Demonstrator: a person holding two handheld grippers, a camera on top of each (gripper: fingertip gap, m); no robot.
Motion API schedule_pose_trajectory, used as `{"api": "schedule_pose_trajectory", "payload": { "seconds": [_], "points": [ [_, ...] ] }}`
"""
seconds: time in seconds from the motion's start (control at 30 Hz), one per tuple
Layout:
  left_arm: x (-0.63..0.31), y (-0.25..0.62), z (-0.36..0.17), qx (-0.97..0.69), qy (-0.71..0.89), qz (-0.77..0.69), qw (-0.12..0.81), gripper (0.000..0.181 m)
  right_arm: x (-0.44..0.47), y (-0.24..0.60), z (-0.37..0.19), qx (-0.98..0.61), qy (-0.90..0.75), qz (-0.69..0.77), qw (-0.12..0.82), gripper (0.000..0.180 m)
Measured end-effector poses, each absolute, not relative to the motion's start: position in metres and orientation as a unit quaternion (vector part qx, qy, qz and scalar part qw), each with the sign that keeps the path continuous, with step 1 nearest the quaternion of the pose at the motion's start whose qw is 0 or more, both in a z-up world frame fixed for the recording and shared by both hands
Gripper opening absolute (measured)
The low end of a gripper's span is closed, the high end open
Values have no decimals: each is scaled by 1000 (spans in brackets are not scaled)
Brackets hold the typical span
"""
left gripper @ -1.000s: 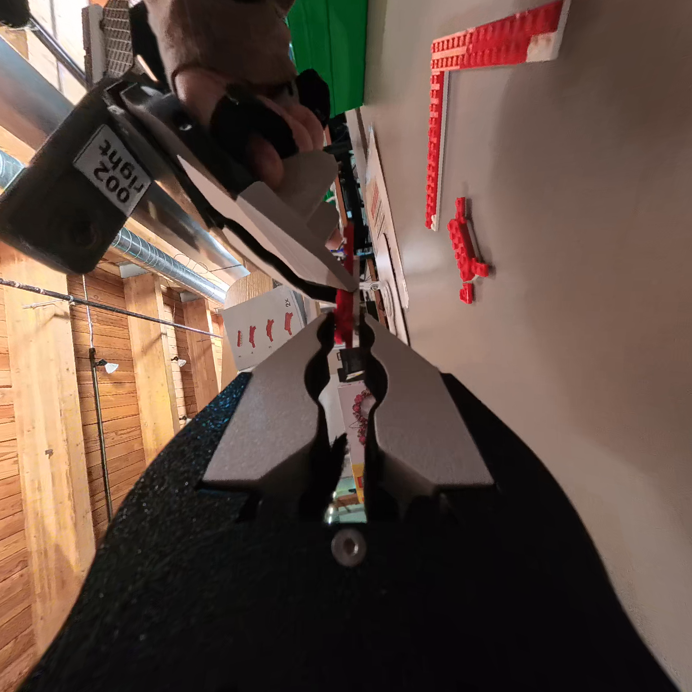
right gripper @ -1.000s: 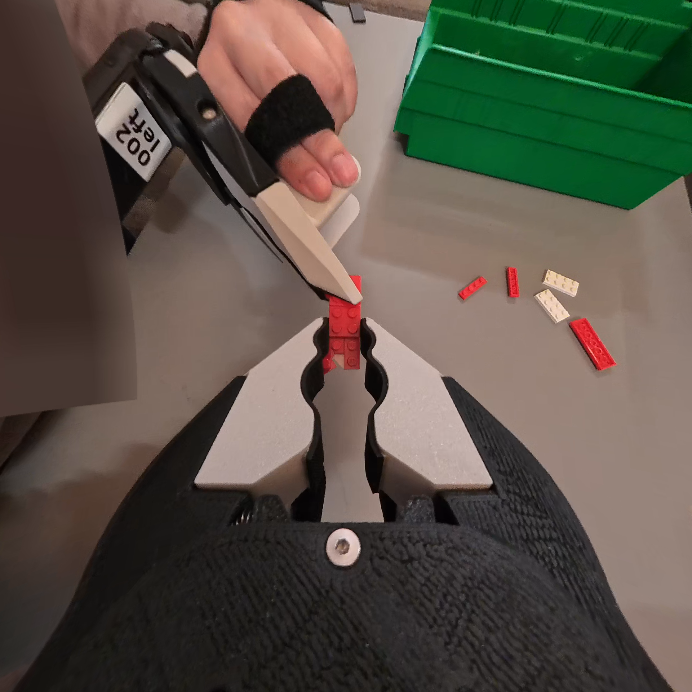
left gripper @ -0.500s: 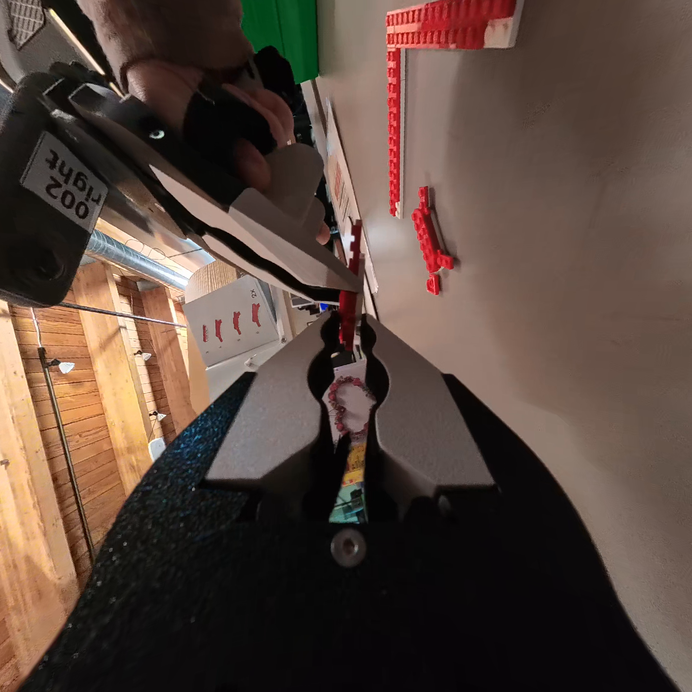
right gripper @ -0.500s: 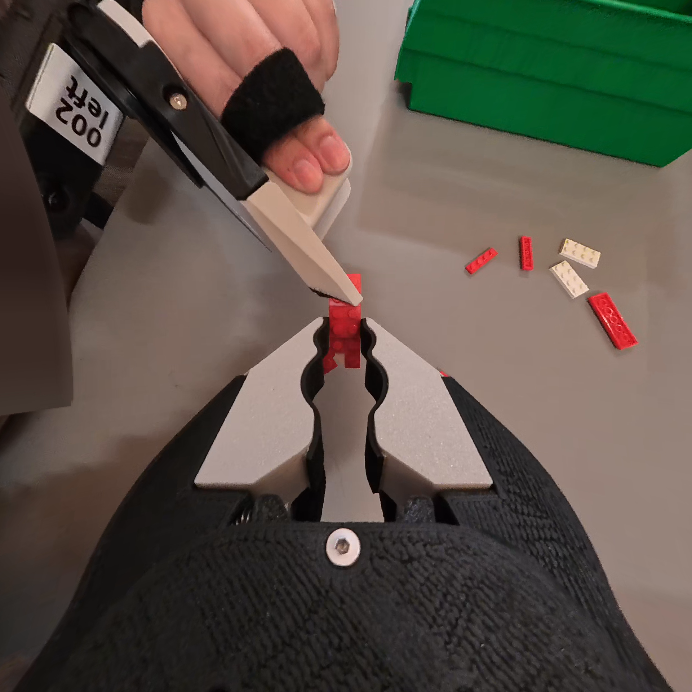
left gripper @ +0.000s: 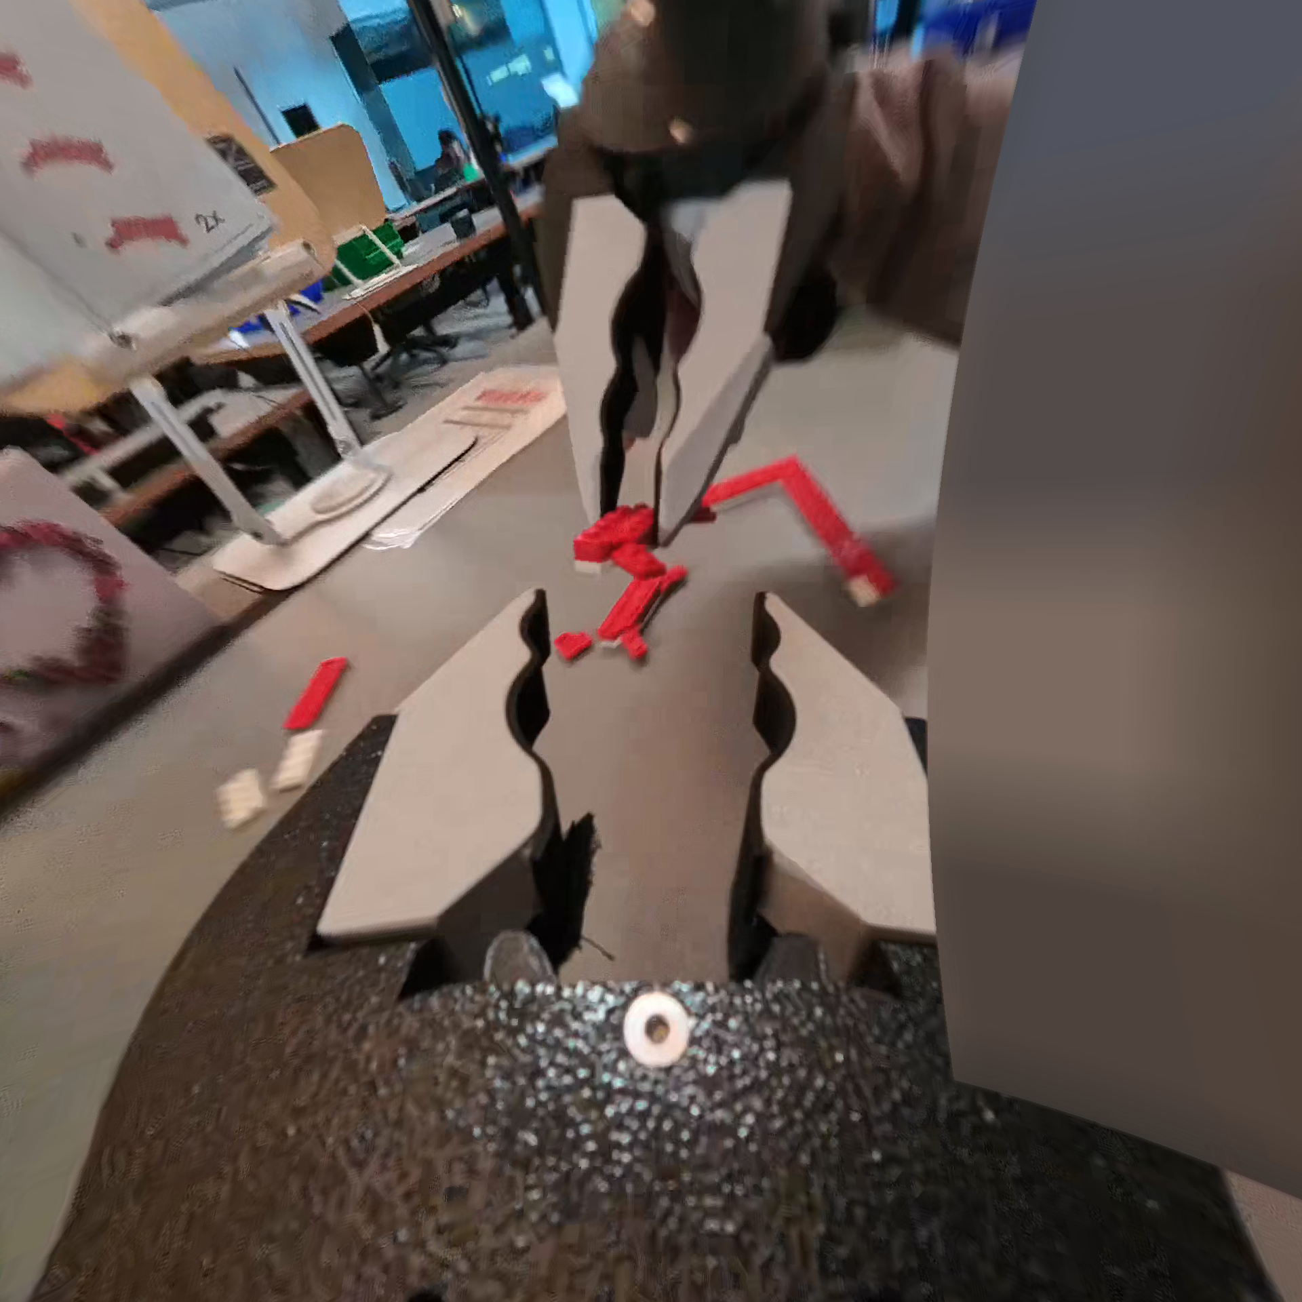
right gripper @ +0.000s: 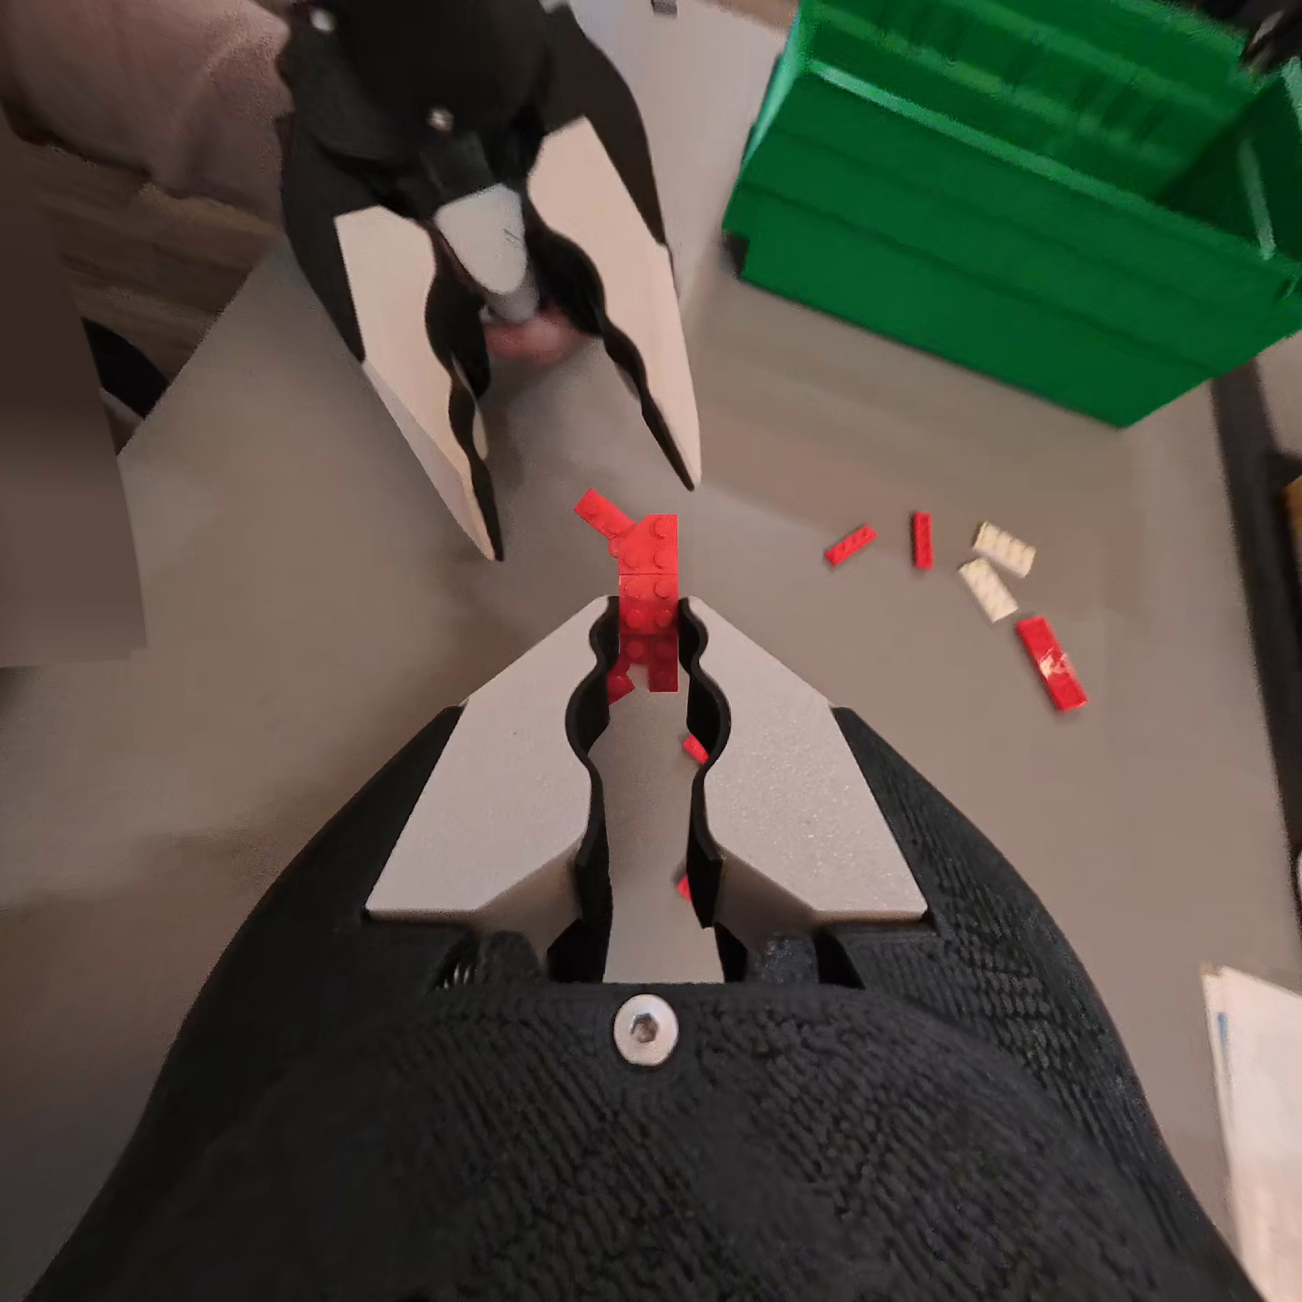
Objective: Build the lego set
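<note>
My right gripper (right gripper: 649,609) is shut on a small red brick assembly (right gripper: 652,585) and holds it above the grey table; a thin red plate (right gripper: 599,516) sticks out at an angle at its far end. My left gripper (left gripper: 649,606) is open and empty, a short way from the assembly and facing it. It also shows in the right wrist view (right gripper: 592,518). In the left wrist view the right gripper (left gripper: 634,514) pinches the assembly (left gripper: 613,539). Another red assembly (left gripper: 637,609) lies on the table below. A red L-shaped frame (left gripper: 810,507) lies behind.
A green bin (right gripper: 986,246) stands at the back right. Loose red plates (right gripper: 851,544) (right gripper: 1050,662) and white plates (right gripper: 986,588) lie right of the grippers. An instruction sheet on a stand (left gripper: 141,211) and a box (left gripper: 70,599) are on the left.
My left gripper has let go of the red assembly, opened, and pulled back, turning to face it. My right gripper still holds the assembly.
</note>
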State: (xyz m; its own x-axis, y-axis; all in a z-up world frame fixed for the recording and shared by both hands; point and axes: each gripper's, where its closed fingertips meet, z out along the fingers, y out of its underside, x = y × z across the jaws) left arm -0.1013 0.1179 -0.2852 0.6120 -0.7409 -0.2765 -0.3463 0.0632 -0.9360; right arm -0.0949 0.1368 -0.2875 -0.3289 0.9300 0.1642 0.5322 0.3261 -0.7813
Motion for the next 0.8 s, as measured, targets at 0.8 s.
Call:
{"api": "schedule_pose_trajectory", "payload": {
  "seconds": [0.8],
  "points": [
    [-133,131,-273,-720,-16,-534,443,10,-95,146,-280,-453,-775,226,379,25]
  ]
}}
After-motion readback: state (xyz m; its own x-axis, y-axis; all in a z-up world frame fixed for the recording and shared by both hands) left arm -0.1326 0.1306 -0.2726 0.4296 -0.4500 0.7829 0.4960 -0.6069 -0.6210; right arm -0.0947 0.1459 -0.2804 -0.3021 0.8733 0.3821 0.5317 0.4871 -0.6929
